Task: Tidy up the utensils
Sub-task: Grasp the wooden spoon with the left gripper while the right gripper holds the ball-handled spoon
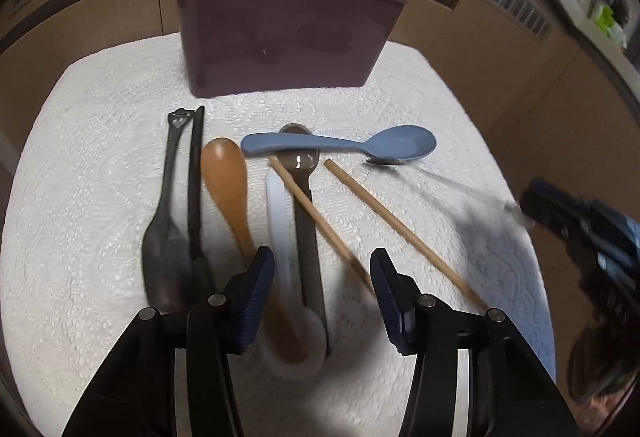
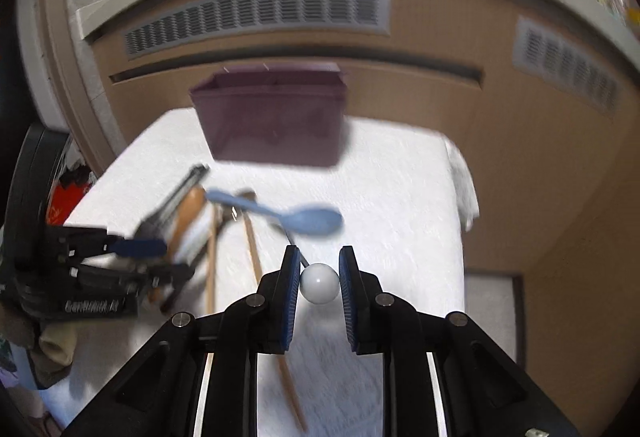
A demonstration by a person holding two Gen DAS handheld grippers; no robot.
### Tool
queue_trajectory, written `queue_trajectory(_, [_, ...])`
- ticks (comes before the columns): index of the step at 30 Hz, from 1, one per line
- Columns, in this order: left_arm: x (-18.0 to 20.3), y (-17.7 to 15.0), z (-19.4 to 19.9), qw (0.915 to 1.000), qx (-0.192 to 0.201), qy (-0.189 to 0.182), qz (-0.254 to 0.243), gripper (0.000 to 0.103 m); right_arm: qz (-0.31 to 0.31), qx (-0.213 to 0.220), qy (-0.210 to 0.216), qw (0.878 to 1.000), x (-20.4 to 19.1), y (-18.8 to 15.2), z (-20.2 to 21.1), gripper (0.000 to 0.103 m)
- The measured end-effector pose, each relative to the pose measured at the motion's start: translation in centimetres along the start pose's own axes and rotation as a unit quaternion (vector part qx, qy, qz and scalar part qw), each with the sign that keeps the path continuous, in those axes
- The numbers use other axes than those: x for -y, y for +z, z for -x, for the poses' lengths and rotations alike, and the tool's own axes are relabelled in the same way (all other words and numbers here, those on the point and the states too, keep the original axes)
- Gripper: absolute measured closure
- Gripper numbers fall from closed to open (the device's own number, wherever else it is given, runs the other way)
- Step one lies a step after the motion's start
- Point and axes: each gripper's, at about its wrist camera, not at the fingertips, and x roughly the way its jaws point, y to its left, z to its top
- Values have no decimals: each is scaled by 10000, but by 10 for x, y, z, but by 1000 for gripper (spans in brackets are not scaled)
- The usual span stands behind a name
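A purple utensil holder (image 1: 286, 33) stands at the back of a white mat (image 1: 100, 177). Before it lie a black spatula (image 1: 166, 221), a brown wooden spoon (image 1: 228, 181), a white spoon (image 1: 282, 233), a dark grey spoon (image 1: 306, 205), a blue spoon (image 1: 340, 145) lying crosswise and two wooden chopsticks (image 1: 400, 225). My left gripper (image 1: 322, 297) is open, low over the white and grey spoon handles. My right gripper (image 2: 319, 277) is shut on the white ball end (image 2: 319, 282) of a metal spoon whose bowl (image 1: 386, 160) lies under the blue spoon (image 2: 308, 219).
Wooden cabinet fronts with grey vents (image 1: 516, 9) stand behind the mat. The holder (image 2: 272, 117) shows in the right wrist view too, with the left gripper (image 2: 120, 261) at the left. The mat's right edge (image 2: 464, 189) drops to the floor.
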Motion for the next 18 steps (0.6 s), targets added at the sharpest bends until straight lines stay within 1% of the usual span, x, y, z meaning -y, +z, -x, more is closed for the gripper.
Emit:
queue_trajectory(2, [12,5,-8,9993,76,357,-126,51,-173,-26,11,9998,8,-13,-1,88])
queue_trajectory(4, [23,7,-15,9966,133,707,-395,51,-352,-37,121,9993,13,-24,0,88])
queue_trajectory(5, [26,5,-18,9951,100,826,-543,51,-341,-41,166,9993,12,-28,0,88])
queue_trajectory(7, [24,0,-18,9928,60,914,-771,51,-179,-3,138,9997,8,-33,0,88])
queue_trajectory(9, [21,-4,-14,9902,103,1042,-926,51,33,21,79,10000,3,-32,-2,88])
queue_trajectory(12, [7,-7,-5,9883,129,1087,-1058,51,423,-61,219,9988,-4,-21,-15,87])
queue_trajectory(14, [-10,-7,1,9908,121,981,-929,51,667,-226,379,9968,-11,-11,-30,86])
queue_trajectory(15, [-19,-8,4,9927,120,892,-797,51,762,-303,455,9956,-15,-7,-38,80])
queue_trajectory(16, [-26,-8,9,9948,149,791,-623,51,883,-404,503,9940,-19,-2,-48,77])
queue_trajectory(18, [-39,-10,23,9972,237,640,-305,50,1012,-591,368,9924,-24,5,-66,69])
